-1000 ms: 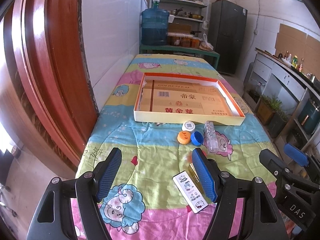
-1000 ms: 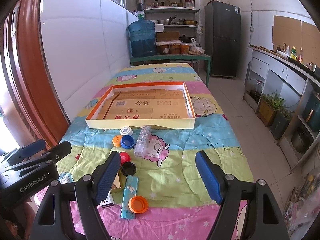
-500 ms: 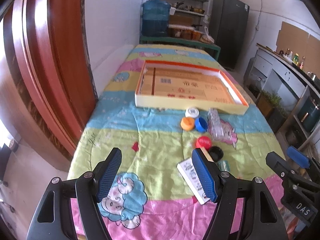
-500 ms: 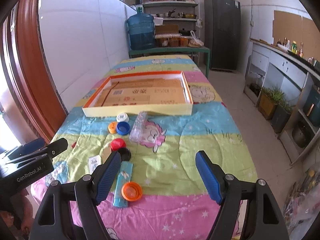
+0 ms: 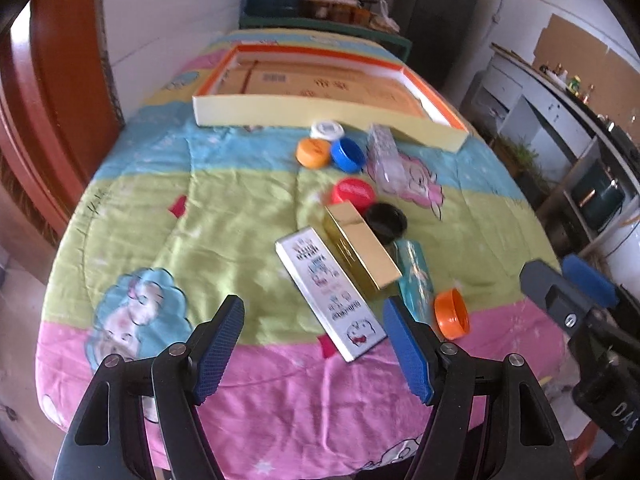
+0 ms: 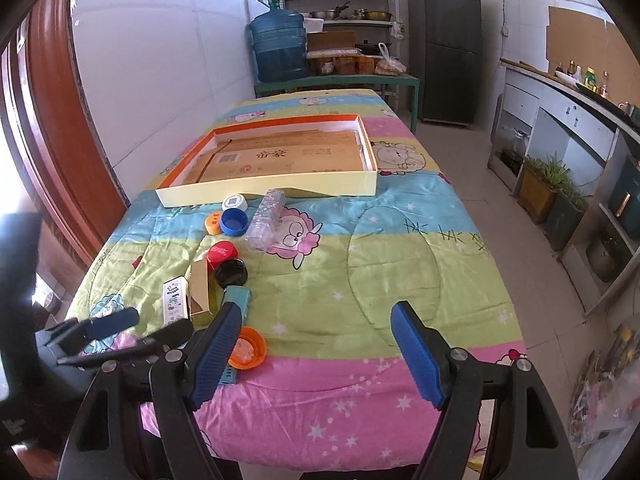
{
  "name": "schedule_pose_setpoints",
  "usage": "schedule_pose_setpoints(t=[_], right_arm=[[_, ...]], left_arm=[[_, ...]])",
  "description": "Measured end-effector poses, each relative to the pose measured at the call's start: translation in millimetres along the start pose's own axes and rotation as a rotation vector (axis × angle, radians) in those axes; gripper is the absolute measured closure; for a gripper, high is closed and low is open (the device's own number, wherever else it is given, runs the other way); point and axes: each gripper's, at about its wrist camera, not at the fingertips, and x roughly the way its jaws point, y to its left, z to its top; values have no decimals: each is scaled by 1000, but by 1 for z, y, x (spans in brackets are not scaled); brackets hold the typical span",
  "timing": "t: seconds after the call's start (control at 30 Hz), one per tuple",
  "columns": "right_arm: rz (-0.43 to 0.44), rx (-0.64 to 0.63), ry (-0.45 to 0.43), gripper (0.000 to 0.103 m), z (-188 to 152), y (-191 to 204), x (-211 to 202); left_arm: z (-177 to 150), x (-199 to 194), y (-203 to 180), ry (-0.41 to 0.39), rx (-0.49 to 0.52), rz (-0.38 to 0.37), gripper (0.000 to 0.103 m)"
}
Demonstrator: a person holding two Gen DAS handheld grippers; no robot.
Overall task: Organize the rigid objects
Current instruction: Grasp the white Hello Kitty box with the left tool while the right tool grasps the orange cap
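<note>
My left gripper [image 5: 314, 328] is open and empty above the table's near edge, just short of a white printed box [image 5: 330, 294] and a gold box [image 5: 362, 250]. A teal box [image 5: 416, 274], an orange lid [image 5: 452, 314], black lid [image 5: 386, 222], red lid [image 5: 353, 193], blue cap [image 5: 347, 154], orange cap [image 5: 313, 152], white cap [image 5: 327, 129] and a clear bottle [image 5: 383, 156] lie beyond. The shallow orange-rimmed box [image 5: 320, 110] lies further back. My right gripper [image 6: 314, 336] is open and empty, right of the orange lid [image 6: 247, 347].
The table has a colourful cartoon cloth [image 6: 400, 248]. A white wall and a red door frame [image 6: 52, 128] run along the left. A water jug [image 6: 280, 48], shelves and a fridge [image 6: 444, 48] stand at the far end. Counters line the right.
Both grippers have drawn back toward the table's near edge and the left one has tilted down, so the boxes and lids now lie in front of it. Nothing was grasped.
</note>
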Motion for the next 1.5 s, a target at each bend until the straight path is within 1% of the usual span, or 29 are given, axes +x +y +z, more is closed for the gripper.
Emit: schedule_pose_setpoints(t=[0.17, 0.23, 0.33, 0.4, 0.47, 0.57, 0.6, 0.67, 0.73, 0.8, 0.93, 1.0, 1.03, 1.07, 1.1, 1.13, 1.17, 1.33, 1.5], right_arm=[[7, 11, 11, 26, 0, -4, 3], [9, 12, 12, 26, 0, -4, 3], [24, 4, 17, 26, 0, -4, 6], [45, -7, 31, 26, -2, -1, 8], [76, -24, 51, 26, -6, 3, 12], [136, -39, 80, 26, -11, 10, 17], [152, -37, 84, 27, -12, 11, 19], [168, -28, 84, 34, -12, 11, 23], [186, -20, 90, 43, -13, 12, 27], [198, -18, 112, 47, -14, 14, 33], [222, -42, 147, 48, -18, 21, 42], [232, -54, 151, 52, -19, 25, 45], [240, -56, 147, 58, -20, 26, 44], [252, -56, 144, 63, -19, 26, 44], [266, -54, 141, 72, -19, 26, 44], [270, -57, 138, 71, -19, 27, 43], [265, -62, 137, 71, -19, 27, 42], [270, -55, 139, 72, -20, 26, 41], [271, -54, 110, 72, -15, 26, 35]], left_arm=[[3, 7, -3, 1, 19, 33, 29], [4, 7, 1, 4, 14, 39, 29], [6, 3, 16, 5, -1, 77, 29], [9, 3, 26, 12, -23, 92, 29], [9, 2, 32, 13, -30, 82, 29], [13, 5, 28, 5, -11, 76, 29], [15, 9, 25, 6, 2, 74, 29], [15, 11, 21, -2, 20, 82, 29], [17, 13, 18, -11, 40, 87, 30], [19, 15, 17, -26, 52, 91, 34], [17, 14, 20, -46, 57, 79, 39], [16, 14, 21, -56, 64, 71, 41], [15, 13, 21, -62, 66, 69, 47], [14, 12, 21, -67, 67, 68, 56], [14, 12, 22, -74, 68, 68, 61], [13, 11, 22, -76, 66, 62, 70], [14, 11, 24, -78, 59, 46, 75], [12, 9, 27, -86, 48, 23, 76], [13, 6, 33, -94, 22, -10, 76]])
